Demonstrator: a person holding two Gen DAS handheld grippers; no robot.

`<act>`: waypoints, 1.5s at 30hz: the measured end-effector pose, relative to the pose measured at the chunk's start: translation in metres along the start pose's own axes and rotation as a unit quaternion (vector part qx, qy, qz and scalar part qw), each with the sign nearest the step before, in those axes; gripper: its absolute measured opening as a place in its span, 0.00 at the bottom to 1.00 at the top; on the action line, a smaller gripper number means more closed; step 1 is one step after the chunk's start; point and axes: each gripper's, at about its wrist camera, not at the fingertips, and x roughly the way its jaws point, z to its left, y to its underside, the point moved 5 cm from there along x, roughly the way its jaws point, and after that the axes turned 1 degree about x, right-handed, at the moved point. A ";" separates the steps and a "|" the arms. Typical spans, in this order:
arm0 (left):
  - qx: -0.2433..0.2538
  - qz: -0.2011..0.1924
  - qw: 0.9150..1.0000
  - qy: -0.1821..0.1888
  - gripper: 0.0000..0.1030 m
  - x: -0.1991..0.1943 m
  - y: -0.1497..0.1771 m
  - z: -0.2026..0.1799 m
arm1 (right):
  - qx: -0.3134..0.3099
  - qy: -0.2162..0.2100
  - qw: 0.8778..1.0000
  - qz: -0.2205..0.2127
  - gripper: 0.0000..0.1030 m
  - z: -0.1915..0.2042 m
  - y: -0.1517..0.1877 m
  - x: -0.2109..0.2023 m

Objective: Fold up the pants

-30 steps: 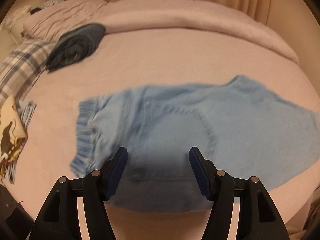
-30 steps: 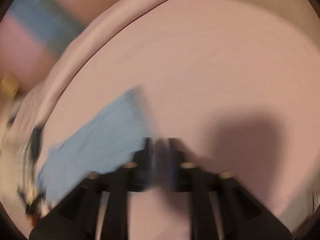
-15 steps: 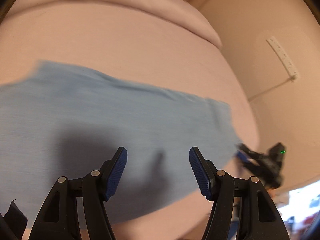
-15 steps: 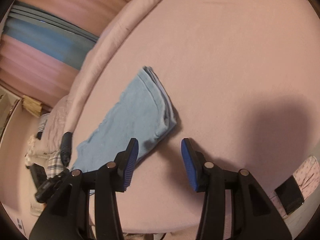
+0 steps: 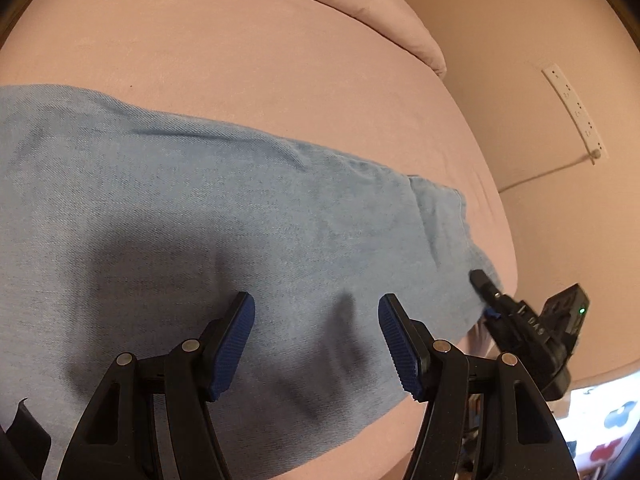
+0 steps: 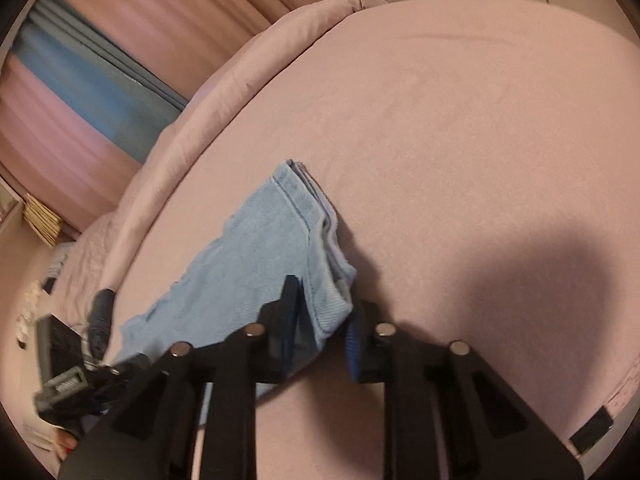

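Observation:
Light blue denim pants [image 5: 208, 216] lie flat across the pink bed, legs stacked, hem end at the right. My left gripper [image 5: 316, 340] is open and empty, hovering over the middle of the legs. In the right wrist view the pants [image 6: 248, 256] run away to the left, and my right gripper [image 6: 320, 320] stands with its jaws either side of the near hem corner, still parted. The right gripper also shows in the left wrist view [image 5: 486, 284] at the hem corner.
The bed [image 6: 460, 120] is covered in a pink sheet, with a rolled pink duvet [image 6: 224, 92] along its far side. A wall with a white power strip [image 5: 572, 108] stands past the bed's right edge. Curtains [image 6: 100, 80] hang behind.
The left gripper swung from the waistband toward the leg end and now holds over the legs. The right gripper moved in on the hem corner and its jaws straddle it.

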 end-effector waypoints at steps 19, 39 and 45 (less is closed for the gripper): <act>-0.093 -0.044 0.984 0.143 0.71 -0.039 -0.024 0.009 | -0.322 -0.015 0.947 0.000 0.15 0.154 0.058 0.007; -0.025 -0.051 0.993 0.100 0.05 -0.034 -0.031 0.006 | -0.409 -0.025 0.912 0.025 0.16 0.170 0.095 0.015; -0.013 -0.082 0.994 0.075 0.05 -0.067 -0.031 0.034 | -0.440 -0.055 0.896 0.027 0.16 0.202 0.114 0.018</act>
